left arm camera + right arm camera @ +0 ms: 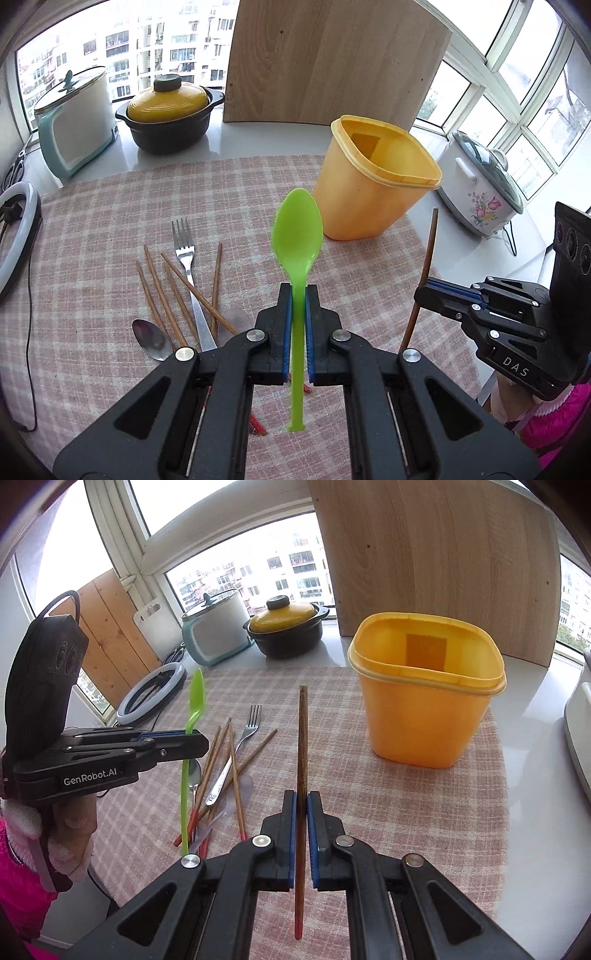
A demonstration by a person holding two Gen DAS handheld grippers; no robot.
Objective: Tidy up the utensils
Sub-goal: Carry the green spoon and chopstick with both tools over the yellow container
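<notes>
My left gripper [298, 291] is shut on a green plastic spoon [297, 229], held upright above the checked cloth; it also shows in the right wrist view [201, 738] with the spoon [195, 698]. My right gripper [302, 797] is shut on a brown chopstick [303, 738] with a red end, also seen in the left wrist view [424, 266]. An empty yellow tub [428, 716] stands ahead of both, open-topped [373, 195]. On the cloth lie several chopsticks [170, 291], a fork [186, 254] and a metal spoon [151, 338].
A white-teal cooker [74, 129] and a yellow-lidded black pot [170, 114] stand at the back left. A wooden board [328, 59] leans behind the tub. A flowered rice cooker [480, 192] is at the right, a ring light [18, 229] at the left.
</notes>
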